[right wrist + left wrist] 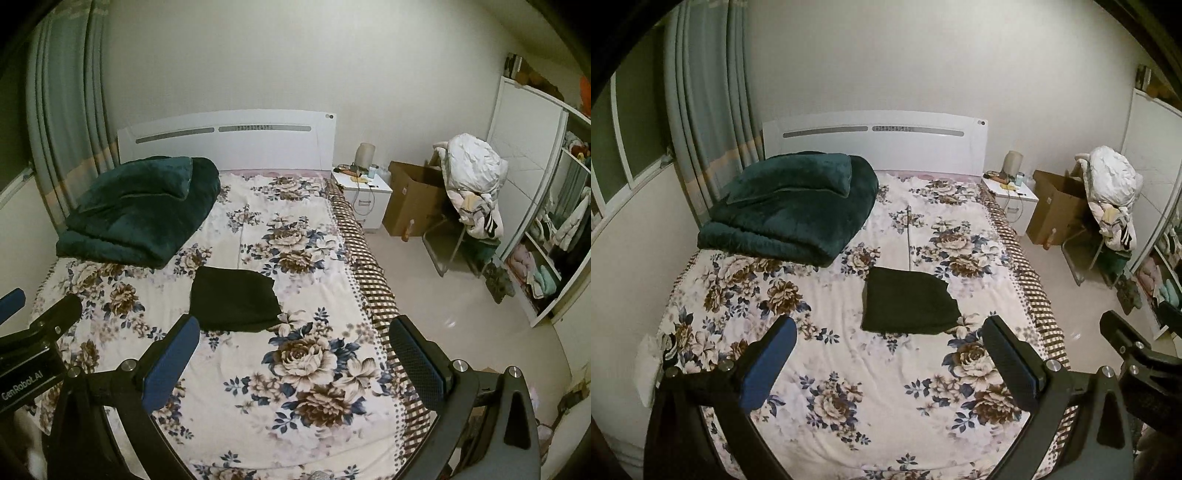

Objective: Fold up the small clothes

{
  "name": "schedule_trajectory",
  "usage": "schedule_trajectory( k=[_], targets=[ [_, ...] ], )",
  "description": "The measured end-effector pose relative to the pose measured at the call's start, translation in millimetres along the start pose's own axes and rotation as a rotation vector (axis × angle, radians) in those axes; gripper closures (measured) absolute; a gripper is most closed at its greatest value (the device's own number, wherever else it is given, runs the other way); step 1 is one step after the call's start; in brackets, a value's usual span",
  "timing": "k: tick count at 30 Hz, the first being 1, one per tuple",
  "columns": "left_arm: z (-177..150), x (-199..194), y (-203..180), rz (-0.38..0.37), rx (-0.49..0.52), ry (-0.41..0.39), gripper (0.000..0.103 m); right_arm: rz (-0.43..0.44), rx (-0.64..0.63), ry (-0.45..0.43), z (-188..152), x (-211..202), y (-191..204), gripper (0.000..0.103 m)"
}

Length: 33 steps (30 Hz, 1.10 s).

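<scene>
We hold the left hand-held gripper [888,345] and the right hand-held gripper [295,343] above the near end of the bed [849,369], both with fingers spread wide and empty. The folded dark garment [908,306] lies flat mid-bed, just below the green blanket [790,206] near the headboard [875,147].

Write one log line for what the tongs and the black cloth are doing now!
left tongs: open, empty, above bed | right tongs: open, empty | black garment: lying folded on floral bedsheet, untouched
</scene>
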<state>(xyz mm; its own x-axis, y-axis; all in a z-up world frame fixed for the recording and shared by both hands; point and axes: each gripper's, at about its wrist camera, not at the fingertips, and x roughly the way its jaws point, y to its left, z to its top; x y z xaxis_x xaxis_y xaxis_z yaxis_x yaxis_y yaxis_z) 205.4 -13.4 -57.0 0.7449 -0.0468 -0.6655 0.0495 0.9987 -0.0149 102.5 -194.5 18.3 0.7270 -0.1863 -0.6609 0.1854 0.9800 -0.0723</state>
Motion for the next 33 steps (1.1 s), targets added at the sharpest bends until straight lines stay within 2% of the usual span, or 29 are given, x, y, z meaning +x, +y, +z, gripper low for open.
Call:
schedule_trajectory(
  k=[15,33],
  targets=[
    [4,-20,0,0.020,-0.002,-0.048,0.000,0.043,0.002,-0.016,13,1,-9,0.000],
    [2,-30,-2,0.019,-0.009,-0.053,0.000,0.062,0.000,-0.025,22,-7,-8,0.000]
  ],
)
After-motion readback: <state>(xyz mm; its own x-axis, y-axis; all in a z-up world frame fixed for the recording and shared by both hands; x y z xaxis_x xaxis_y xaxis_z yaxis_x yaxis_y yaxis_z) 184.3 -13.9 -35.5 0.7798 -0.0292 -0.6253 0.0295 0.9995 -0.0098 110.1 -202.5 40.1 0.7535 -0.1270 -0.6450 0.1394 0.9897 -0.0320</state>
